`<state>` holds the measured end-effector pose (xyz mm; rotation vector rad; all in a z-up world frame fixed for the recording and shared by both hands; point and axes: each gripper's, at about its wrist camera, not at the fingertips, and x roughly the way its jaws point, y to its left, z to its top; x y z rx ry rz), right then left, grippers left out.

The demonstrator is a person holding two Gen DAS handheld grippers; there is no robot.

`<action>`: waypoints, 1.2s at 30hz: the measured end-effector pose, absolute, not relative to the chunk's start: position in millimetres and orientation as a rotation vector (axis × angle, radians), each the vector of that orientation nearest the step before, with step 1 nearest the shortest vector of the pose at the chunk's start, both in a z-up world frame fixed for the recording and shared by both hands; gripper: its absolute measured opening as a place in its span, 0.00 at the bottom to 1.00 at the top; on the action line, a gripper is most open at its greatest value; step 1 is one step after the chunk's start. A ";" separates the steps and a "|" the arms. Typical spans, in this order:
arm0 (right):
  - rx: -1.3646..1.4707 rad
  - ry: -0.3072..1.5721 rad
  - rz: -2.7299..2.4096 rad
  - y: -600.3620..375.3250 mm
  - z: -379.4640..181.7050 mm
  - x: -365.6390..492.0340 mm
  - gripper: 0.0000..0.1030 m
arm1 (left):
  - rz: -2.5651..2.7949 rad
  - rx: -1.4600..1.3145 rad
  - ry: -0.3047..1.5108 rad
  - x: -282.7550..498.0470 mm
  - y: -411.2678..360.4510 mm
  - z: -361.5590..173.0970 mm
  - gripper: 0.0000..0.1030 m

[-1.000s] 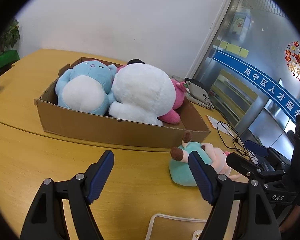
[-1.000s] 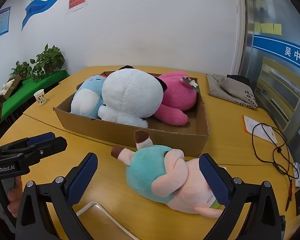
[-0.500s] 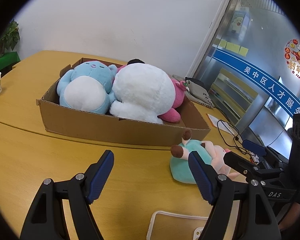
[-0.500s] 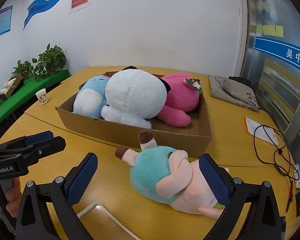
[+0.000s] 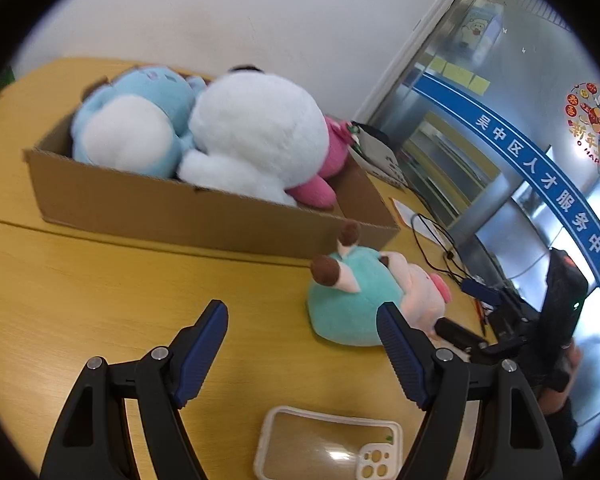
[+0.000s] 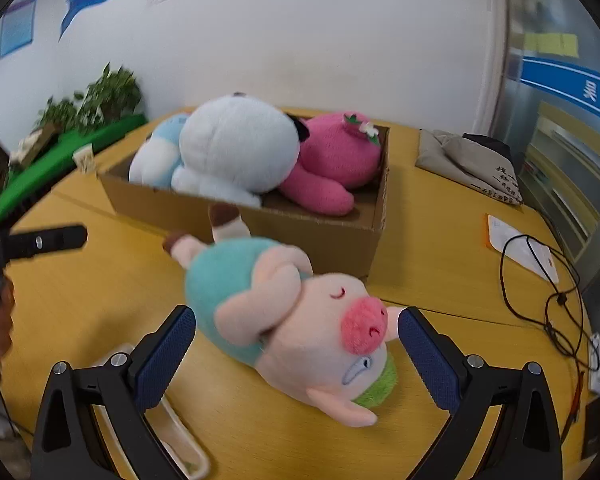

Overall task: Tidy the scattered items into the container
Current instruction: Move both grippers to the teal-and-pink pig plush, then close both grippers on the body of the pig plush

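The right gripper (image 6: 296, 332) had its fingers spread wide around the pig plush's (image 6: 300, 320) head, not yet pinching, lined up to lift it. The left gripper (image 5: 302, 326) stood spread too, empty. Only its view showed the phone case (image 5: 328, 446) near the desk's front edge, the pig just beside the cardboard box (image 5: 180, 212).

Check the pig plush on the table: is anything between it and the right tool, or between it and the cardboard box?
Nothing visible blocks either. The right tool stands open with the pig plush between its fingers, pads not pressing. The cardboard box is just behind, its near wall low. The right end, beside the pink plush, looks free.
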<state>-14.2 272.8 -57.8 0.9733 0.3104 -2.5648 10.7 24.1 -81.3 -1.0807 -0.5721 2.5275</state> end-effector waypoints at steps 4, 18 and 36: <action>0.983 0.368 -2.482 276.1 -72.1 -18.0 1.00 | 2.431 -1.137 -0.623 -6.6 33.8 -94.3 0.75; 1.038 0.501 -2.288 275.7 -111.6 -61.2 0.91 | 2.263 -1.246 -0.636 -66.7 78.4 -135.3 0.75; 0.963 0.422 -2.338 275.1 -112.0 -13.9 0.73 | 2.220 -1.125 -0.606 -75.1 81.4 -133.7 0.75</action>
